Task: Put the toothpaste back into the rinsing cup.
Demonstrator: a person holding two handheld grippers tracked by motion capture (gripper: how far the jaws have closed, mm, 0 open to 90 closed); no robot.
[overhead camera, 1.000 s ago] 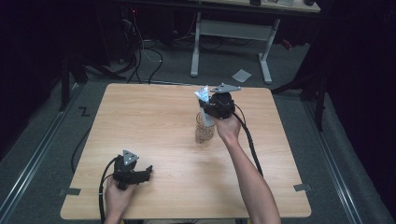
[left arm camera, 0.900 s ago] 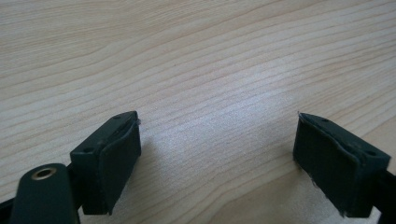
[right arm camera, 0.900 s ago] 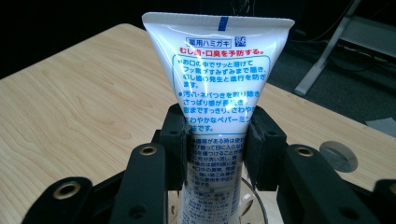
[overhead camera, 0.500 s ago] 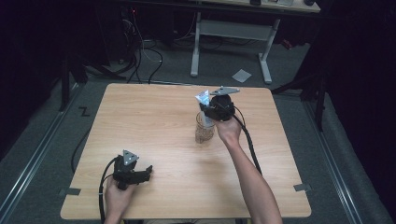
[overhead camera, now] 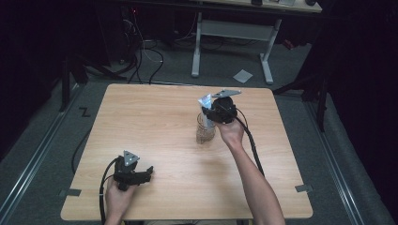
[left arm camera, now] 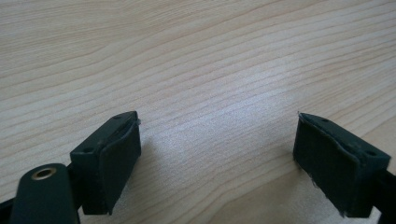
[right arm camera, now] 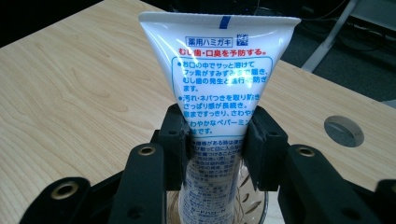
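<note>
A white toothpaste tube (right arm camera: pixel 219 60) with blue and red print stands upright, crimped end up, its lower end inside a clear glass (right arm camera: pixel 254 200). My right gripper (right arm camera: pixel 217 149) is shut on the tube's middle, one pad pressing on each side. In the high view the tube (overhead camera: pixel 205 101) and the glass (overhead camera: pixel 205 131) are right of the table's middle, with the right gripper (overhead camera: pixel 211 112) just above the glass rim. My left gripper (overhead camera: pixel 149 173) rests near the front left of the table. Its jaws (left arm camera: pixel 217 158) stand open over bare wood with nothing between them.
The wooden table (overhead camera: pixel 155 117) has a round cable hole (right arm camera: pixel 343 130) to the right of the glass. Behind the table stands a white desk frame (overhead camera: pixel 234 33), with a sheet of paper (overhead camera: pixel 242 75) on the floor. Cables trail from both grippers.
The right gripper has sunk a little with the tube toward the glass. The left gripper has stayed where it was.
</note>
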